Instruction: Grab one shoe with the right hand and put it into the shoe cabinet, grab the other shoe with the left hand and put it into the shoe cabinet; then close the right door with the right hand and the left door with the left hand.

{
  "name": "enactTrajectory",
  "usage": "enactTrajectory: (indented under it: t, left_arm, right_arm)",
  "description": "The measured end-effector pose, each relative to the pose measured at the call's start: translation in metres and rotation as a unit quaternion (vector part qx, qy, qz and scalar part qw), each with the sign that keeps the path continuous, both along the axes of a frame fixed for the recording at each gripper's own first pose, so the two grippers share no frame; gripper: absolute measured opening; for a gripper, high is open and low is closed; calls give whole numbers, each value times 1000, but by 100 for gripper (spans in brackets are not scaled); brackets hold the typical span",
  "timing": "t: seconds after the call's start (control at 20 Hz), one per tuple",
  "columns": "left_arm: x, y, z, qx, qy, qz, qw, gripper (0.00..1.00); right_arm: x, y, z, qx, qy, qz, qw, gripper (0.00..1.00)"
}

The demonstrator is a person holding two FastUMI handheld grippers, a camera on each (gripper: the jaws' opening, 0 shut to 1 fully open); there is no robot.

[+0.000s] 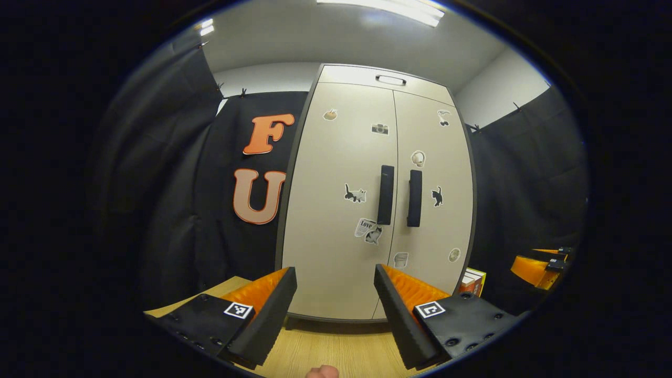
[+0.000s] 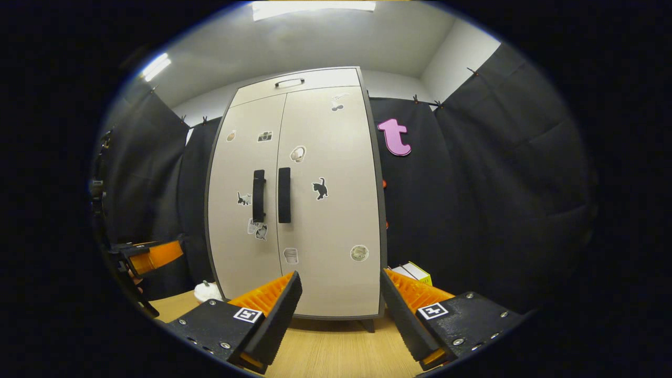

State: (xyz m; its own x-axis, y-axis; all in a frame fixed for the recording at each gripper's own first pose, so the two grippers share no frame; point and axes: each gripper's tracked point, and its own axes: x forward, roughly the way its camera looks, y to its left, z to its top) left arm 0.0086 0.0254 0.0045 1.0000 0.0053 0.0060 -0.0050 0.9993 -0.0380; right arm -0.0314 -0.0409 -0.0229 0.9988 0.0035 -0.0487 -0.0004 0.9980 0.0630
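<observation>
**Both doors flush, both grippers backed off and empty**

In the left gripper view, the tall beige two-door shoe cabinet stands straight ahead on the pale wooden floor, sticker-dotted, with its left door and right door meeting along the centre seam. The two black vertical bar handles sit side by side. The left gripper has its fingers spread wide with nothing between them. The other gripper shows low at the right edge.

In the right gripper view, the same cabinet looks shut, and the right gripper is likewise spread and empty, well apart from the doors. A small white object lies on the floor beside the cabinet's left foot; it is too small to identify. No shoes lie out front, so they are presumably inside.

The closing step appears finished. To finish it cleanly, I would check the seam runs even from top to bottom and press flat near each handle, each hand on its own door, if either stands proud.
</observation>
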Motion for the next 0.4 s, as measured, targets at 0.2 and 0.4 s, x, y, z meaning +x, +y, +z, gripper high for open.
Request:
enactTrajectory:
  t: [0.2,0.4]
  left_arm:
    - [-7,6,-8,-9,13,4,1000,94]
    - [-8,10,-11,-14,17,10,1000,96]
  right_arm:
    - [0,2,-5,7,5,0,1000,92]
    - [-2,-1,-6,7,6,-4,1000,92]
